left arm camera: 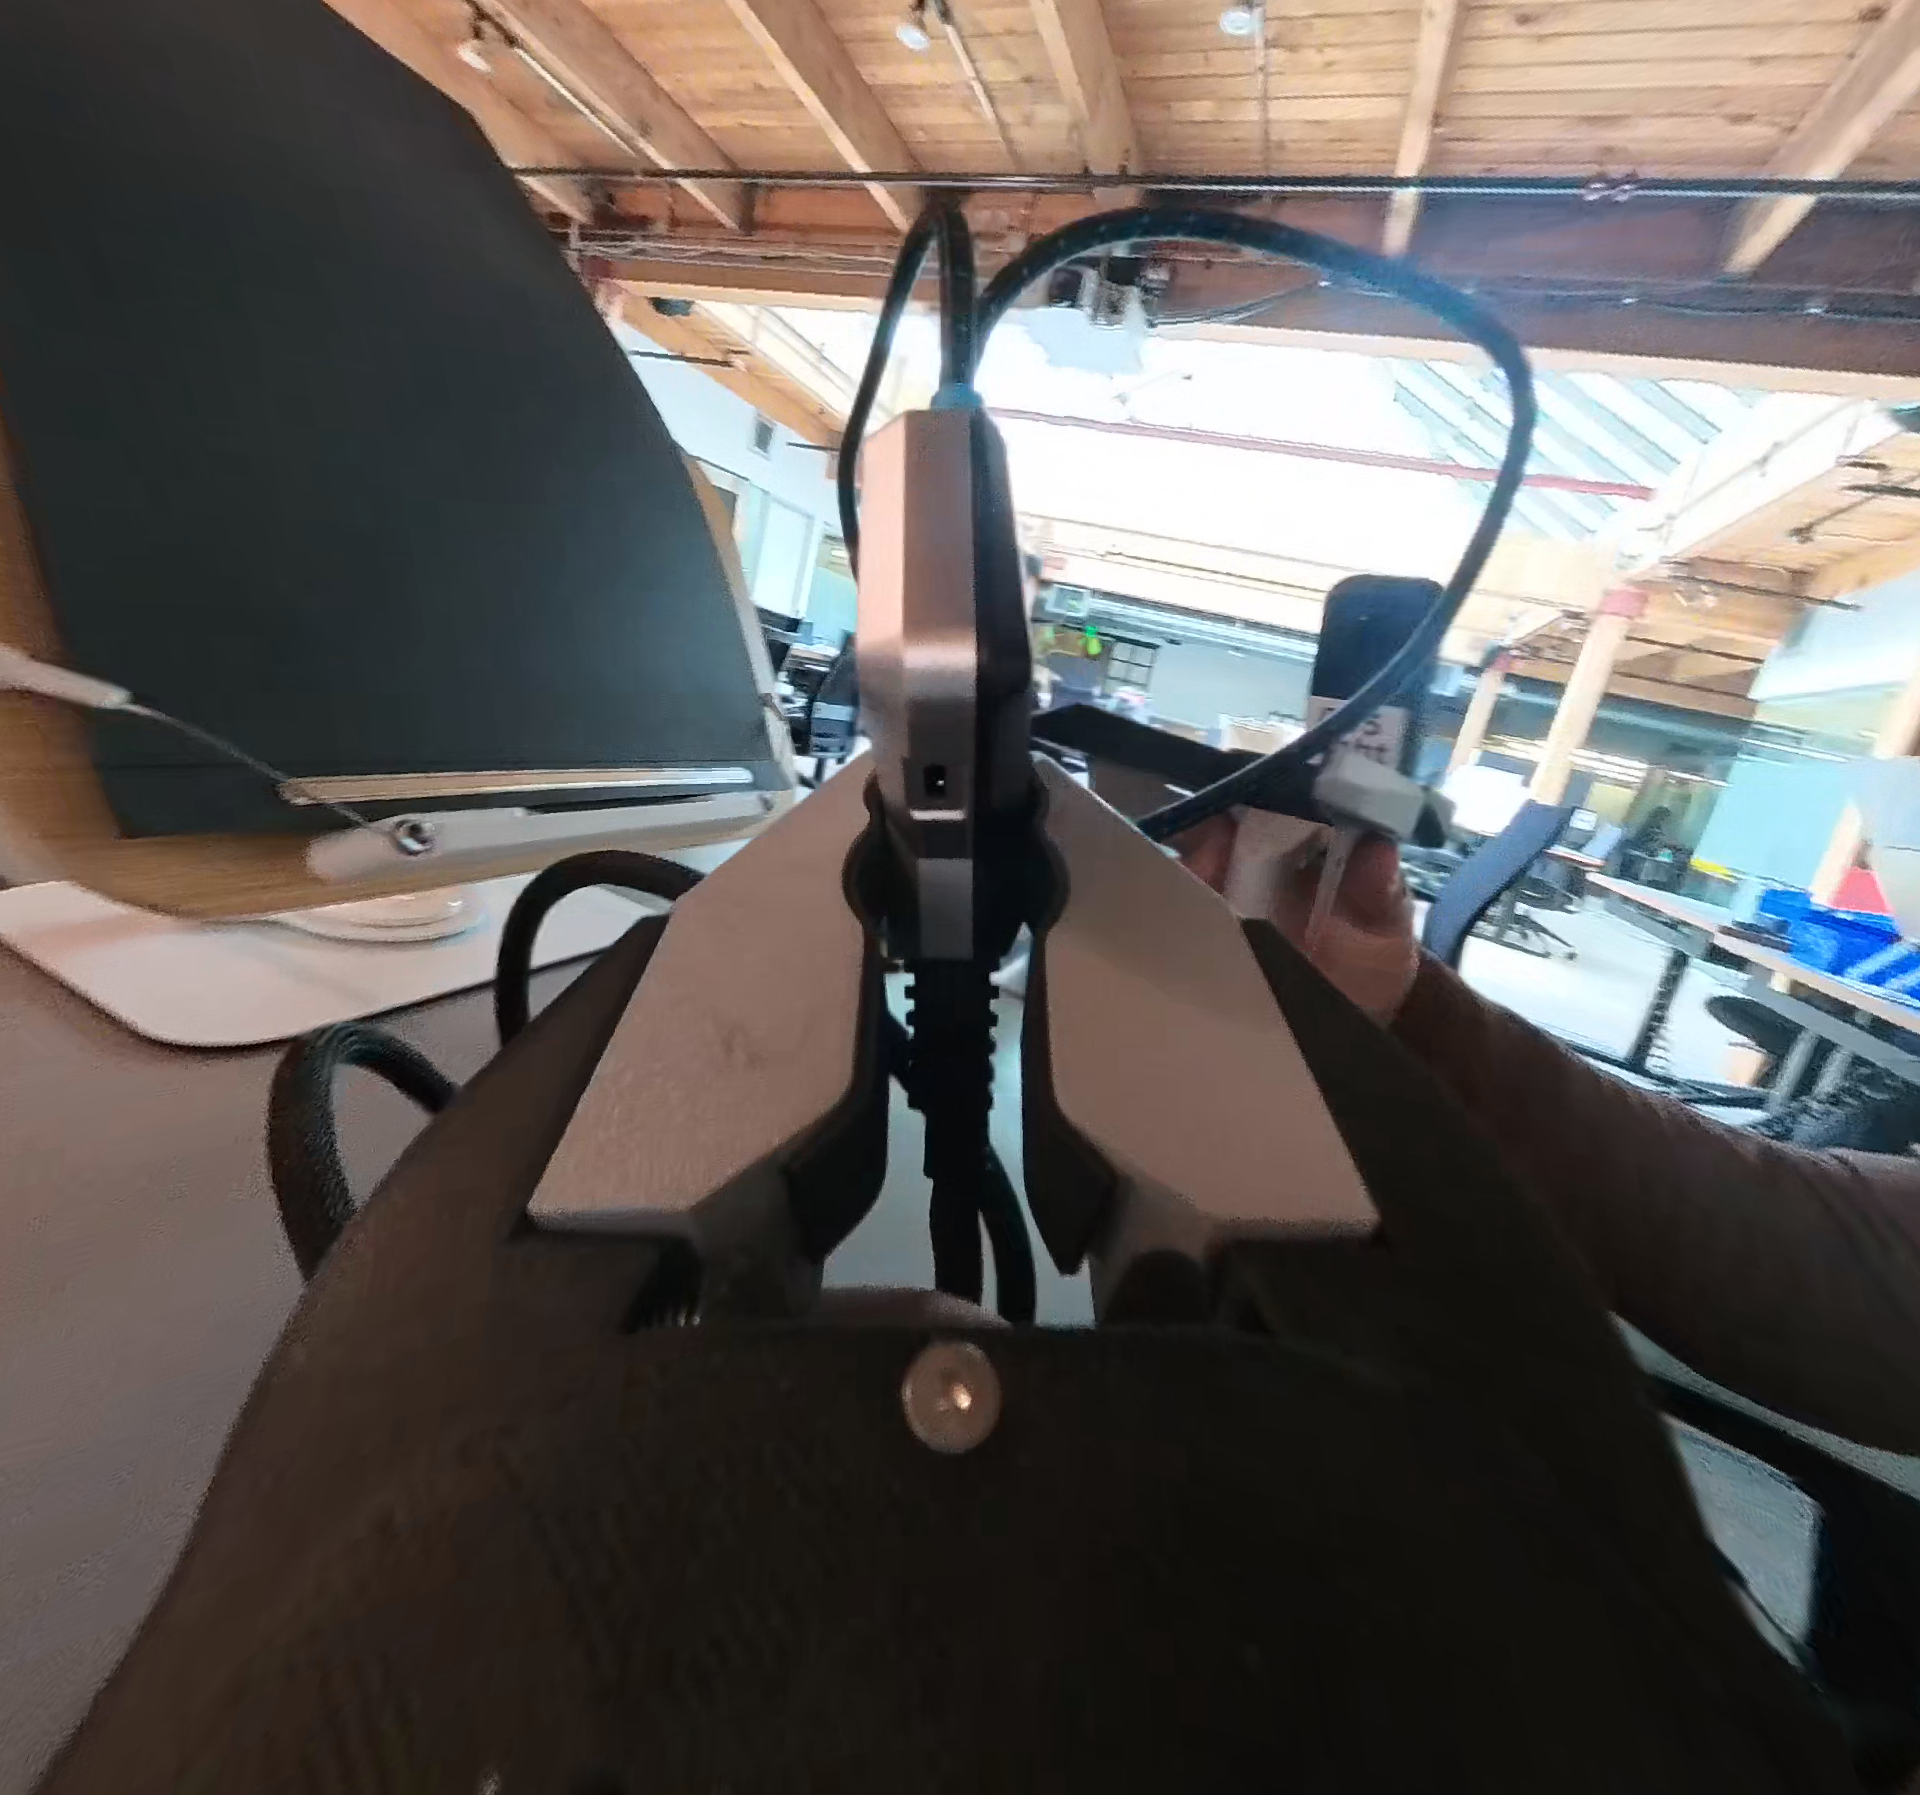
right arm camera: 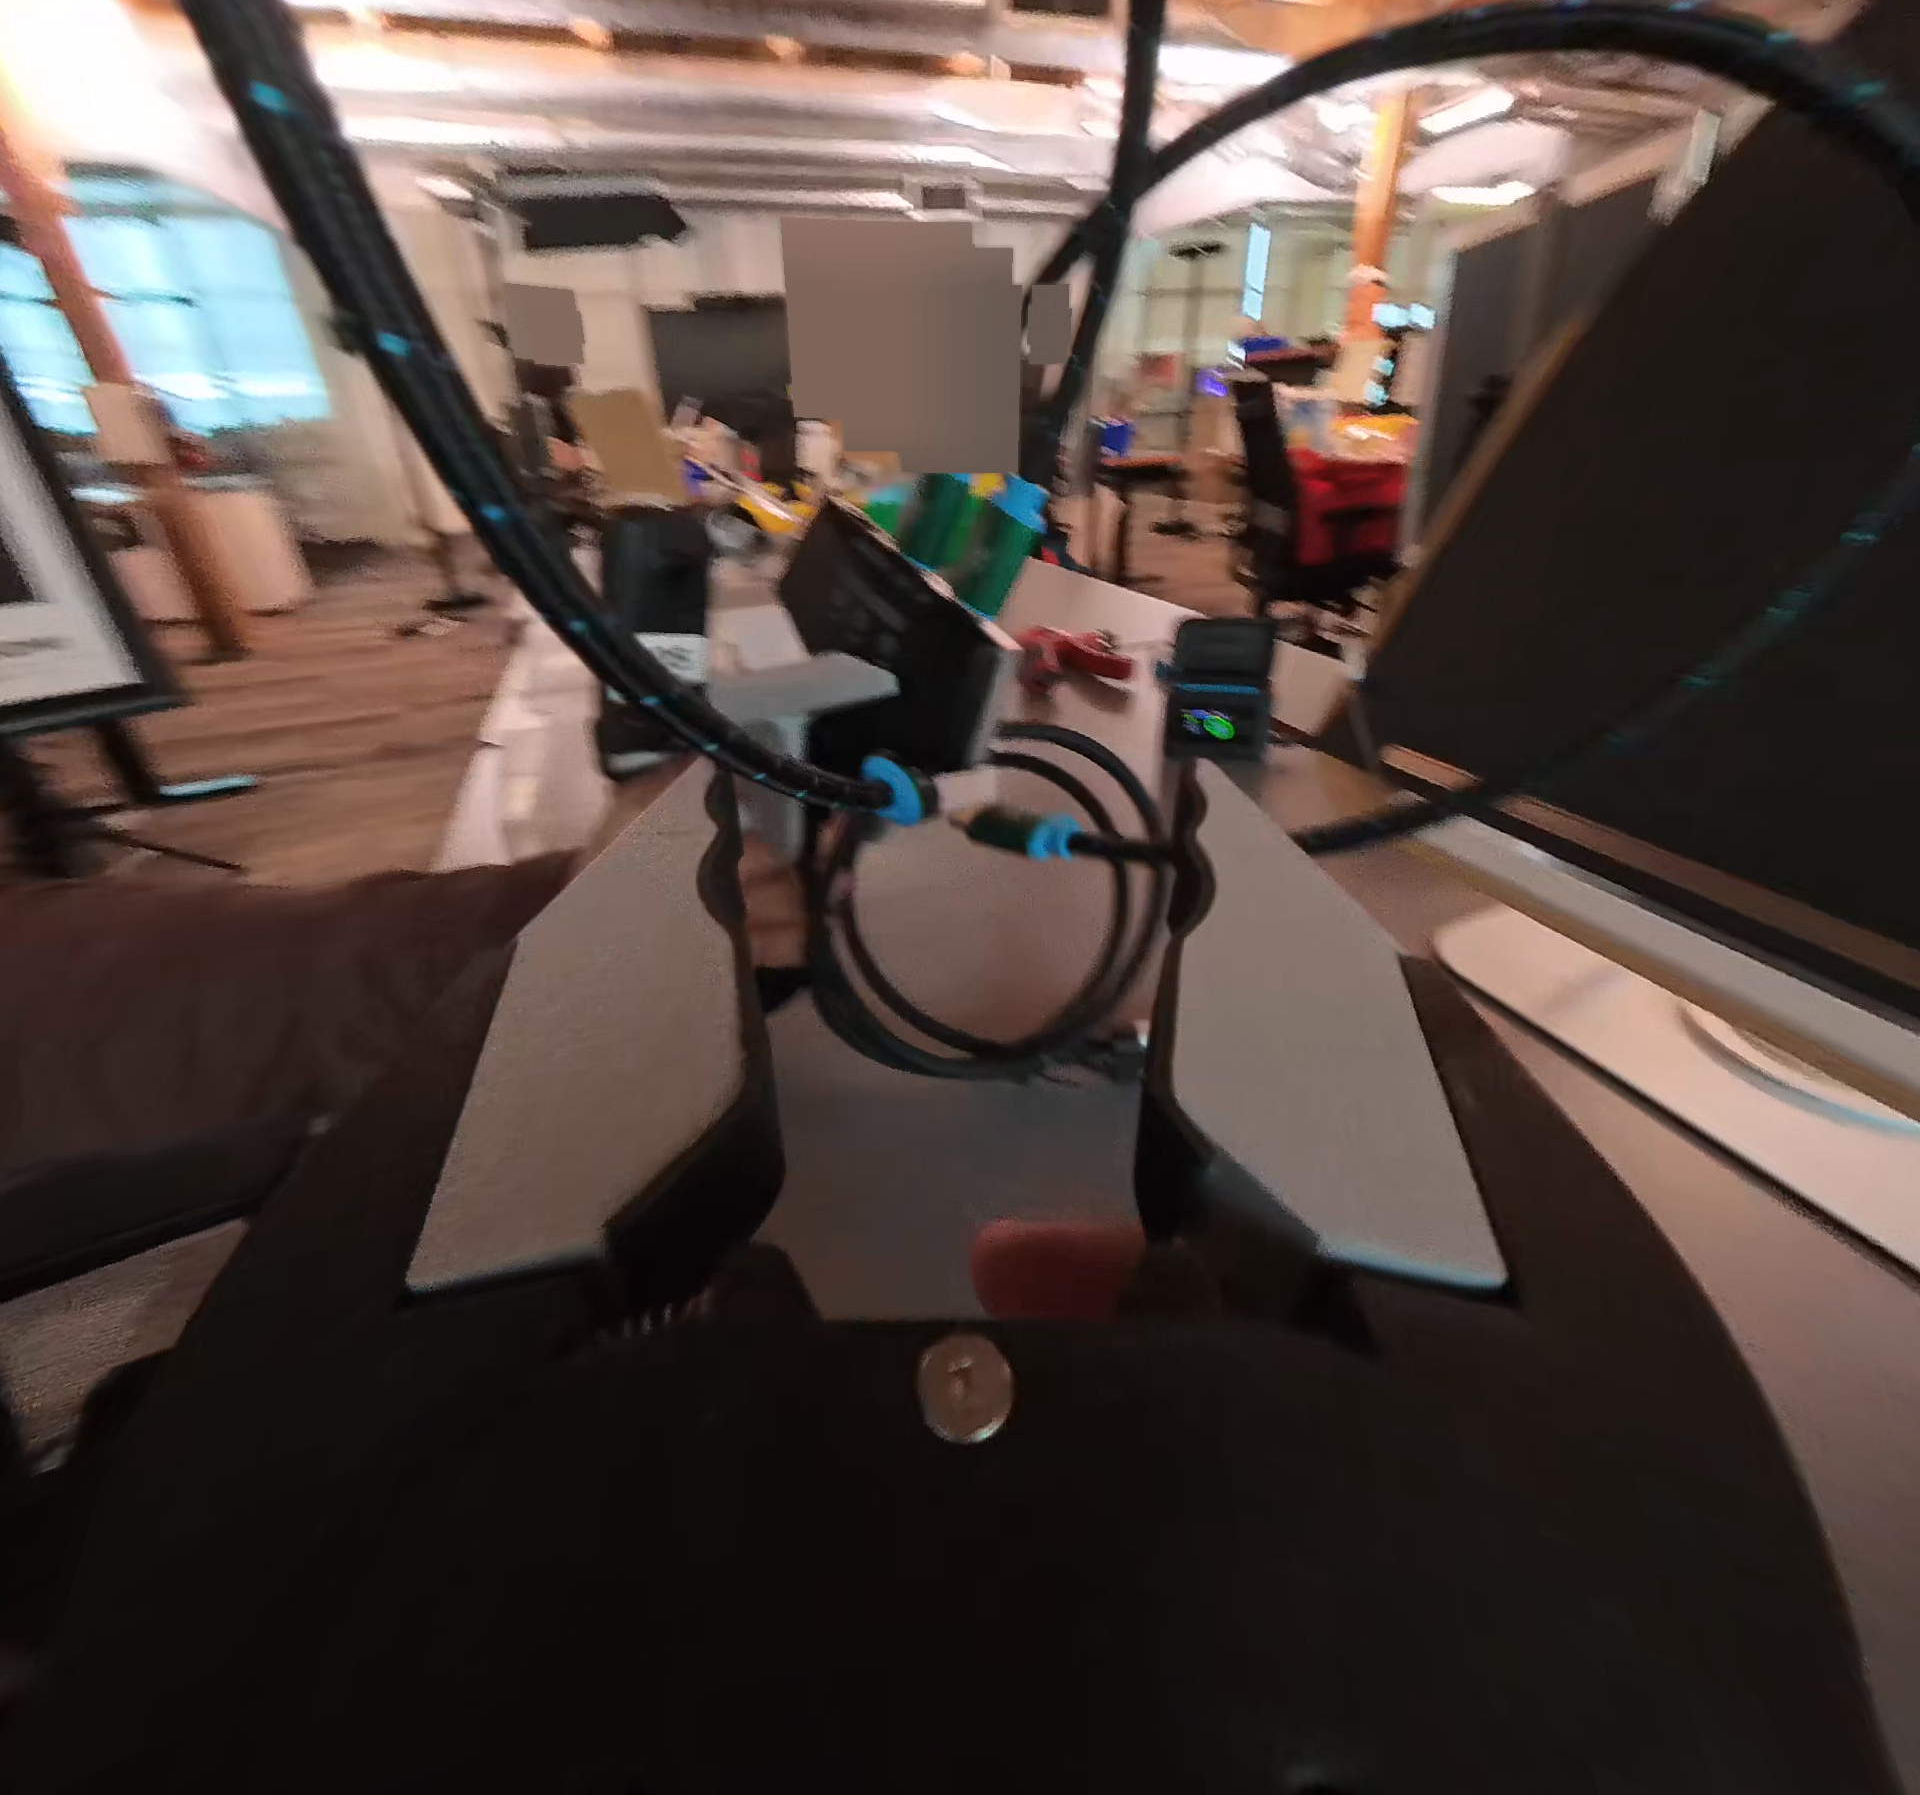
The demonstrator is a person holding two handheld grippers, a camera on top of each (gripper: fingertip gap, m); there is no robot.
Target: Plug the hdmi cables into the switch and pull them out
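Left gripper (left arm camera: 961, 872) clamps the grey switch (left arm camera: 925, 592) upright toward twelve o'clock, cables (left arm camera: 1351, 311) looping above, while right gripper (right arm camera: 961, 841) gapes wide around a loose plug (right arm camera: 1013, 826).

The switch (left arm camera: 920, 623) looked like brushed grey metal with a matt sheen. The cables (right arm camera: 436, 374) wore black braided cloth flecked with blue, their collars (right arm camera: 896, 789) smooth blue plastic. The gripper fingers (left arm camera: 727, 997) seemed matt, faintly grainy plastic. Overhead, the ceiling (left arm camera: 1039, 31) was bare, rough-sawn wood.
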